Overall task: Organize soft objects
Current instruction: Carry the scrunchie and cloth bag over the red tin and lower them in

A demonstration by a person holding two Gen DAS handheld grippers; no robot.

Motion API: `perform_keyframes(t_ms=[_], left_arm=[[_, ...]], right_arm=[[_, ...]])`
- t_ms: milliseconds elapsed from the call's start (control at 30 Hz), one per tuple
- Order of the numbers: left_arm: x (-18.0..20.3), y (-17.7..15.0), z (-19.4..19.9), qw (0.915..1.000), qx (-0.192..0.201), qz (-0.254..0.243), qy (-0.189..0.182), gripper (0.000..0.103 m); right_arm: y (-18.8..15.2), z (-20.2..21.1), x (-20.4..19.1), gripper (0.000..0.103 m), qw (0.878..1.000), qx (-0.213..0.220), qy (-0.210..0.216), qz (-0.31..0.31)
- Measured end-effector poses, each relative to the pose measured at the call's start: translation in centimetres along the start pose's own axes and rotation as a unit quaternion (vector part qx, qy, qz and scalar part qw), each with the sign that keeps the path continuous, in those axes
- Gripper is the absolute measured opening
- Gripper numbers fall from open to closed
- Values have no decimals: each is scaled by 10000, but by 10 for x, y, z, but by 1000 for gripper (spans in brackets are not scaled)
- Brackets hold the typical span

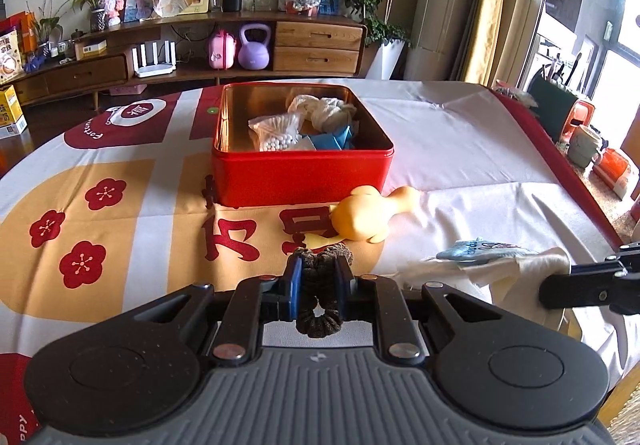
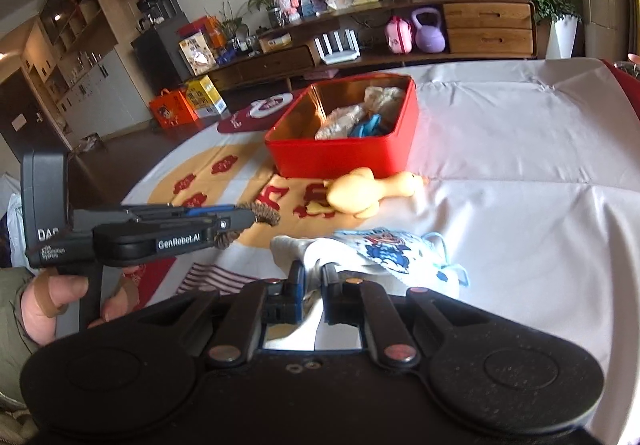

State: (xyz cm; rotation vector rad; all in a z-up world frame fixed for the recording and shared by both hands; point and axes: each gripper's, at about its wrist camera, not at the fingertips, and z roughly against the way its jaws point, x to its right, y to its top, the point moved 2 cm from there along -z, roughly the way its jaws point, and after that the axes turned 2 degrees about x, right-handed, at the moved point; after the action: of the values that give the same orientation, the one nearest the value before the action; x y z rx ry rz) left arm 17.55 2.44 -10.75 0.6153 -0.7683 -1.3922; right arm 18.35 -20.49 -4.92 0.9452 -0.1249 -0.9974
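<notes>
Left tongs clamped on brown scrunchie; right tongs pinching white cloth; red tin straight ahead beyond yellow duck, nearer left

A brown scrunchie is clamped between the blue pads of the left gripper, its loop hanging below the jaws. Just beyond it, a yellow rubber duck is laid on its side on the patterned tablecloth, close to the front wall of a red tin box. Inside the box, a bag of white beads, a white knotted cloth and something blue are seen. At the right edge, a white cloth is gripped by the right gripper, beside a blue printed fabric piece.
</notes>
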Motion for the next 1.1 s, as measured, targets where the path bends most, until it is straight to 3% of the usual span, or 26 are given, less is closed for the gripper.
perform_keyframes(t_ms=[567, 833, 1100], left_arm=[[1, 58, 37, 9988, 459, 6, -160, 17], [1, 87, 40, 9978, 628, -77, -172, 17], [-1, 109, 28, 9973, 683, -206, -143, 17]], right_arm=[[76, 33, -11, 8, 9971, 657, 54, 377], [109, 30, -10, 8, 9954, 836, 7, 477], [131, 5, -7, 8, 9945, 743, -183, 721]])
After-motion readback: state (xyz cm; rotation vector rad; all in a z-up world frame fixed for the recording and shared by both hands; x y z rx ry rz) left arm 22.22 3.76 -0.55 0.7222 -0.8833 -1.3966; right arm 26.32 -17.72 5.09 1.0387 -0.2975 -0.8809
